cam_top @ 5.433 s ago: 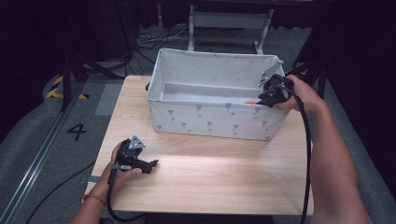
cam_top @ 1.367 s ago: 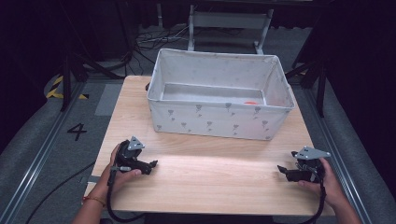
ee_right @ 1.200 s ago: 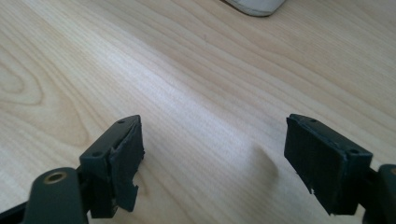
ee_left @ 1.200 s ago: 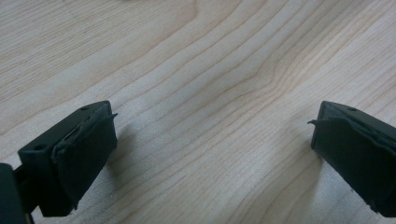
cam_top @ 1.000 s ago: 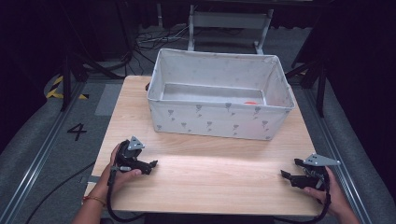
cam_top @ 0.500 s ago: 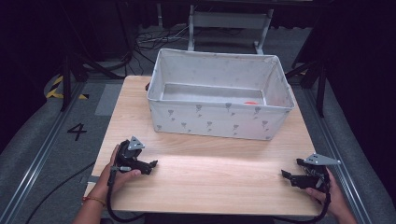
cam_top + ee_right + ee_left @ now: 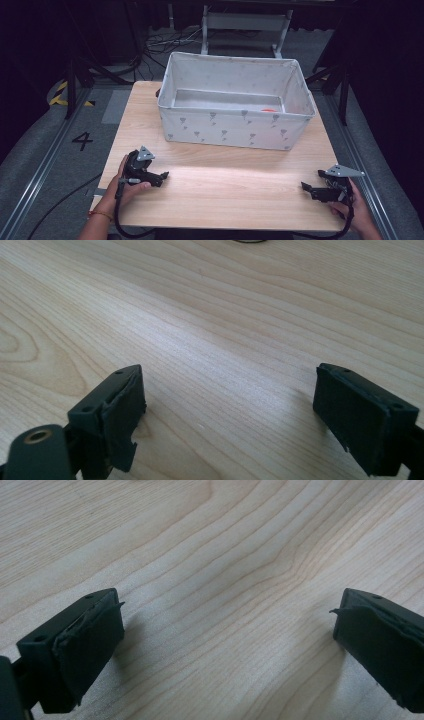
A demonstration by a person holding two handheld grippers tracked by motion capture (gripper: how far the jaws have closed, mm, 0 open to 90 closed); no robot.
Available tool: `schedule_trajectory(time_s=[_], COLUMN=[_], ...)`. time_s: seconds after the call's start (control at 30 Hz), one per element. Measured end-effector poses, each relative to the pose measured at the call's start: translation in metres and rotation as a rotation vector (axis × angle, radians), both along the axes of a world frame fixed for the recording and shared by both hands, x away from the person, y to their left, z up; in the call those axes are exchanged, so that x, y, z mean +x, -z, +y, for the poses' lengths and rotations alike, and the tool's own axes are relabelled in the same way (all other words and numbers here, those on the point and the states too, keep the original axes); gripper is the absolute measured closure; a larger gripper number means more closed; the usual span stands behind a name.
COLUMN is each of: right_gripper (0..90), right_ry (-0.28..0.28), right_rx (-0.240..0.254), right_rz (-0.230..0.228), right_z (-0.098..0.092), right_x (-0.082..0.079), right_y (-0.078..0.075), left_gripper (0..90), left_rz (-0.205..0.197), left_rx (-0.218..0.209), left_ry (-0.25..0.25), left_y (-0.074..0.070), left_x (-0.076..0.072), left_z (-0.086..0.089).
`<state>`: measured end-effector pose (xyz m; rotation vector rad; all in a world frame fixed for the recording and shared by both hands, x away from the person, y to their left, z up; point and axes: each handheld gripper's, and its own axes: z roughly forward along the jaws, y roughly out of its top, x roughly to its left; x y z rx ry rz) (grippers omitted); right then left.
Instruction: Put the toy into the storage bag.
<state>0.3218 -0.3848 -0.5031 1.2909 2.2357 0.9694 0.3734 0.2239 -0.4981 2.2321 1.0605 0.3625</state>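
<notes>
A: What do the two grippers look like, and where are they?

B: Each is a black two-jaw tool with a grey three-cornered plate on top and a trailing cable. The left gripper rests near the table's front left corner; the right gripper rests near the front right corner. Both sets of jaws are released, spread wide with only bare pale wood grain between them. The right one's jaws have just been opening.

A: Any containers?

B: One white fabric bin with small grey marks stands at the table's far side, well apart from both grippers. Inside, by its right wall, a small orange-red object lies, too hidden to identify
</notes>
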Motion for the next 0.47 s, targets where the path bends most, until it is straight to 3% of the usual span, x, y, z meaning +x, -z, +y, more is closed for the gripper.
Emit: schedule_trajectory(time_s=[0.47], right_gripper=[13.8], right_ry=[0.000], right_rx=[0.000], right_rz=[0.000], right_z=[0.0000], right_x=[0.0000], right_y=[0.0000], left_gripper=[0.1], left_rz=[0.001], left_rx=[-0.005], left_ry=[-0.002], left_y=[0.0003], left_x=[0.0006], left_z=[-0.0001])
